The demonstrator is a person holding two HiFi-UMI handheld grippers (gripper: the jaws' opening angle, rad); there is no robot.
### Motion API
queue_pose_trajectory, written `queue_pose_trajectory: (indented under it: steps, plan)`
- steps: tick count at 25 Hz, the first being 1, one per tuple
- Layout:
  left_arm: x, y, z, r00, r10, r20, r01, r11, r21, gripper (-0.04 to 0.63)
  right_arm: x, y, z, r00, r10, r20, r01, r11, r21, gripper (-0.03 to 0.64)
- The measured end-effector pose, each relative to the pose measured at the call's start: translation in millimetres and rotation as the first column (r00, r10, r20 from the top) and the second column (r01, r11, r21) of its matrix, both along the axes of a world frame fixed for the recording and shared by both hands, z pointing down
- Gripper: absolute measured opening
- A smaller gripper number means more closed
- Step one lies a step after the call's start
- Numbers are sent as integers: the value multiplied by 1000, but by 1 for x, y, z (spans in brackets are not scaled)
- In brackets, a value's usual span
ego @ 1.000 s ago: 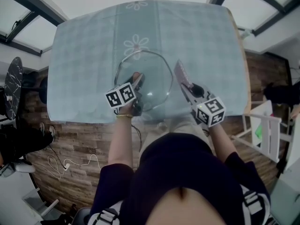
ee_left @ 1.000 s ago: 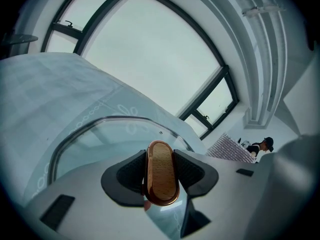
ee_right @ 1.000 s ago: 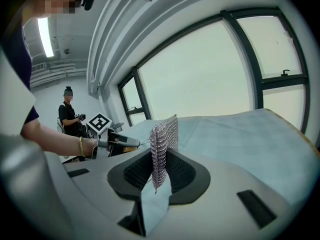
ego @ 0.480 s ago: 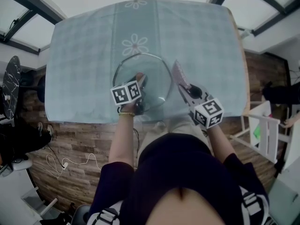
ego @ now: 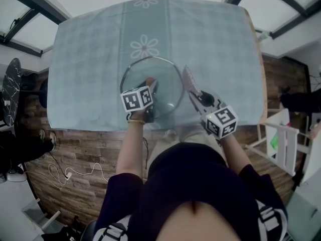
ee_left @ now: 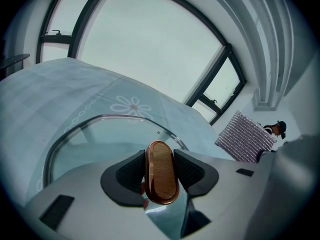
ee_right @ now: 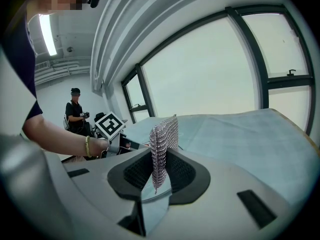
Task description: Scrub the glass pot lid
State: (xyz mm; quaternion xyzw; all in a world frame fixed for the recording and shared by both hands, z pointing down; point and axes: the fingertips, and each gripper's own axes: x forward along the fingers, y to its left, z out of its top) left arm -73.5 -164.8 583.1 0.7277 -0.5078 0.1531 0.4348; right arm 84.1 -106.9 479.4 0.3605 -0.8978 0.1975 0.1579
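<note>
The counter (ego: 254, 44) lies under the glass pot lid (ego: 155, 69), covered by a pale blue checked cloth (ego: 215, 49) whose flower print shows just beyond the lid's far rim. The lid sits over the near middle of the cloth, its metal rim ringing clear glass.

The left gripper (ego: 149, 87) reaches over the lid's near edge to its centre. There its fingers (ee_left: 131, 171) pinch the lid's wooden knob (ee_left: 161, 179) from both sides, pads pressed against its copper-coloured band.

The right gripper (ego: 193, 92) is held just to the right of the lid. Its fingers (ee_right: 182, 174) are clamped on a silvery mesh scrubbing pad (ee_right: 164, 139), which stands up on edge between them. The pad's free end points at the lid's right rim and is just beside it; whether it touches the rim cannot be told.
</note>
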Motion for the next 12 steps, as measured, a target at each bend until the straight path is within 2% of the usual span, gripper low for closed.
queue_pose_trajectory:
  steps: [7, 12]
  plan:
    - [-4, 3, -5, 997, -12, 73, 10, 1000, 28, 187, -8, 6, 1, 999, -43, -18, 43, 999, 5, 80]
    - [-10, 12, -12, 997, -37, 63, 34, 999, 41, 198, -18, 8, 2, 995, -85, -52, 85, 996, 5, 80]
